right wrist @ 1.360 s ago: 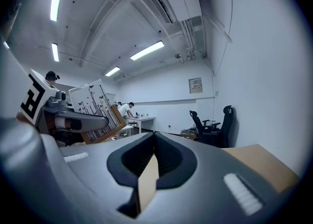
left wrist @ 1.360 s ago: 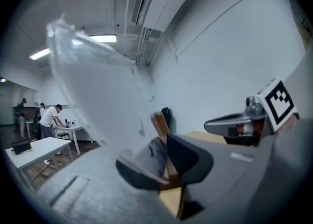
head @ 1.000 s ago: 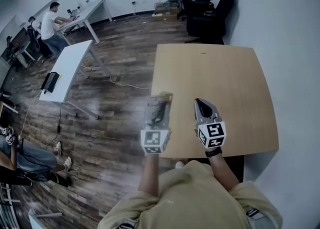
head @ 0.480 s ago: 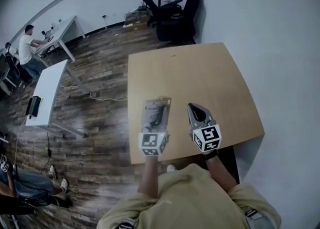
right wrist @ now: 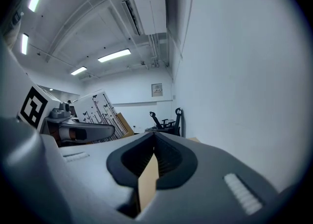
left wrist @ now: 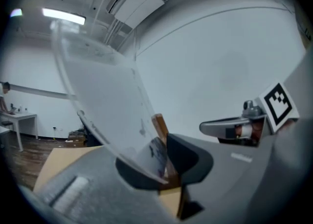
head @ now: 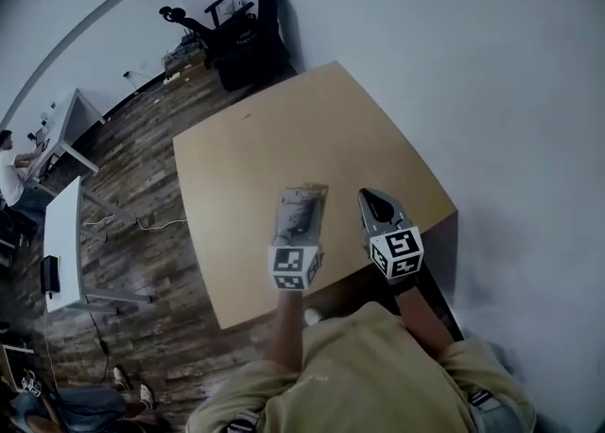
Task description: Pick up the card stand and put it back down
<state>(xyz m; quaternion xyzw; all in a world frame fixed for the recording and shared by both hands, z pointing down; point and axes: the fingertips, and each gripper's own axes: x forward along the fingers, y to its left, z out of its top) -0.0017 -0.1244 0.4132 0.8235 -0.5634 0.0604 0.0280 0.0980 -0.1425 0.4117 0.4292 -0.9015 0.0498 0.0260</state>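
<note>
The card stand (head: 302, 206) was held off the bench (head: 284, 129) by the left gripper (head: 301, 229), above the bench's near part. The left fingers were clamped on the stand's lower edge, where a wooden strip showed beside the clear sheet (left wrist: 105, 100). The right gripper (head: 374, 199) was kept just beside it, fingers together and nothing between them.

The stand was judged light and stiff, with a smooth, slippery sheet that could be scratched or cracked by a hard squeeze. A hold low down, by the wooden strip, was judged the safest, since a grip higher on the sheet could slide or let the stand tip.

Compared with a second earlier, the bench and the office chairs (head: 236, 29) were swung leftward in the head view. The stand was then seen over the bench, not at its left edge. The clamp was unchanged.
</note>
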